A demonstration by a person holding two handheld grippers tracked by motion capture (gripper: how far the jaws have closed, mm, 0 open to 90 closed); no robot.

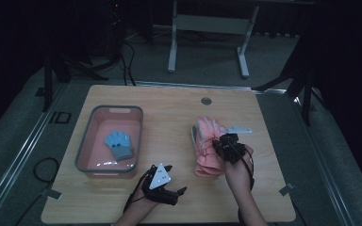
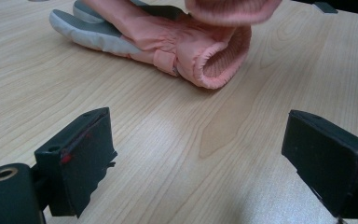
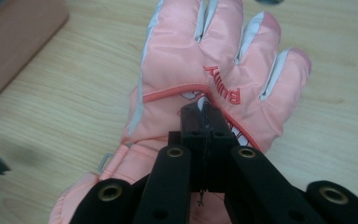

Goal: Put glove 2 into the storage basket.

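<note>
A padded salmon-pink winter glove (image 1: pixel 206 147) with pale grey finger panels is laid flat on the light wooden table (image 1: pixel 169 108), right of centre, its fingers pointed to the far side and its ribbed cuff turned toward the near edge. The right gripper (image 1: pixel 224 143) is held directly over the back of this glove; in the right gripper view its two black jaws are seen pressed together, tips down on the pink fabric (image 3: pixel 200 70) just below the red embroidered lettering. Whether any fabric is pinched between them cannot be told.

The left gripper (image 1: pixel 172 190) is kept low over the near edge of the table, left of the glove and apart from it, its jaws spread wide with bare wood between them.

On the left of the table a grey-rimmed pink plastic tub (image 1: pixel 86 141) is placed, and a small light-blue knitted glove (image 1: pixel 119 145) with a grey cuff is lying inside it.
</note>
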